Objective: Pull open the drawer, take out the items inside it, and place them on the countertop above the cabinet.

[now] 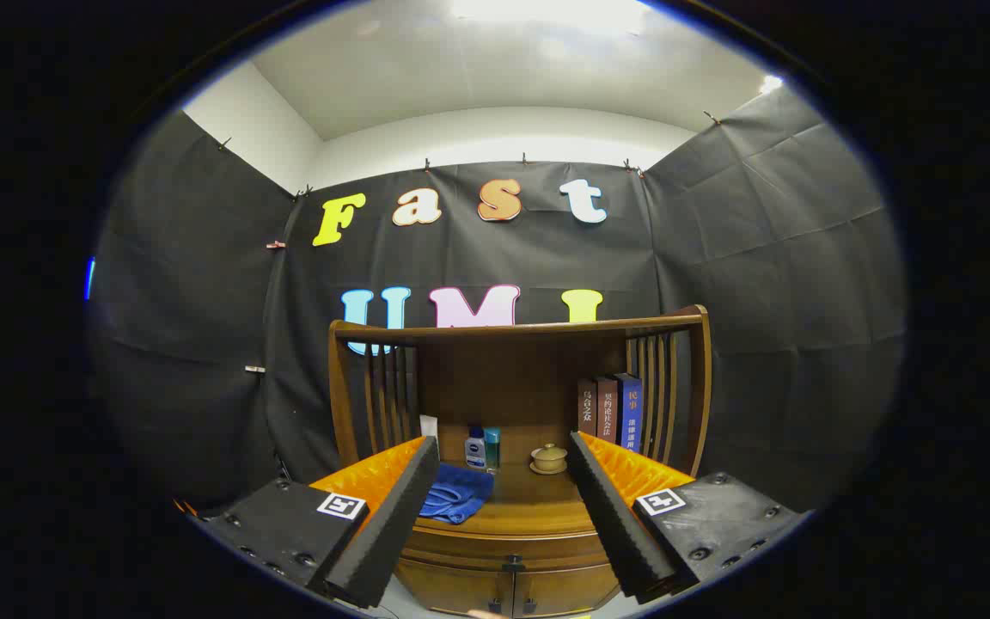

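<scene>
A brown wooden cabinet [508, 550] stands ahead of me, with a slatted rail around the back and sides of its countertop [529, 507]. Its drawer [504, 546] sits just under the countertop, closed, with a small dark knob [511, 563] at the middle. Below the drawer are two doors. My gripper [504, 464] is open, held in the air in front of the cabinet and a little above the countertop's level. Nothing is between the fingers; the countertop shows through the gap. What lies inside the drawer is hidden.
On the countertop lie a folded blue cloth [458, 496], two small bottles [484, 449], a tan lidded cup on a saucer [548, 458] and three upright books [611, 411] at the right rail. Bare countertop lies in front of the cup.
</scene>
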Motion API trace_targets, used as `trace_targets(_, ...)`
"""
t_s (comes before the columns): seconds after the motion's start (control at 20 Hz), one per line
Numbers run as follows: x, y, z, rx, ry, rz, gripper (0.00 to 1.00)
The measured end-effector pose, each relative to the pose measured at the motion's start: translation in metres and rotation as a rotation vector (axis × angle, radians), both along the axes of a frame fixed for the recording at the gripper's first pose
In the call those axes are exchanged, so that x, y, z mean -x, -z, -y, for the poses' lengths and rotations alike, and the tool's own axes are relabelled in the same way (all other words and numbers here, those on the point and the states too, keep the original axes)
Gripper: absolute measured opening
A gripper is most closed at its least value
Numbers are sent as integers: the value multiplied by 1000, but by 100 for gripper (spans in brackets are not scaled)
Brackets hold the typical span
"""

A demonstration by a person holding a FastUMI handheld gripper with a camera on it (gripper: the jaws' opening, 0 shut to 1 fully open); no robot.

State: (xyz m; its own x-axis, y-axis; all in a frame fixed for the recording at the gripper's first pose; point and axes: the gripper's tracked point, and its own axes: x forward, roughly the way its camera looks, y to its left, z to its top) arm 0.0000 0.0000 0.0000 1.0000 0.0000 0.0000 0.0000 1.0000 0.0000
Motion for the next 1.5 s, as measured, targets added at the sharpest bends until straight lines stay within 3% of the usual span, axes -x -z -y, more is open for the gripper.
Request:
trace_targets(1.1, -3, 5, 1, -2, -5, 6, 99)
trace_targets(1.5, -11, 30, 11, 8, 12, -31, 99)
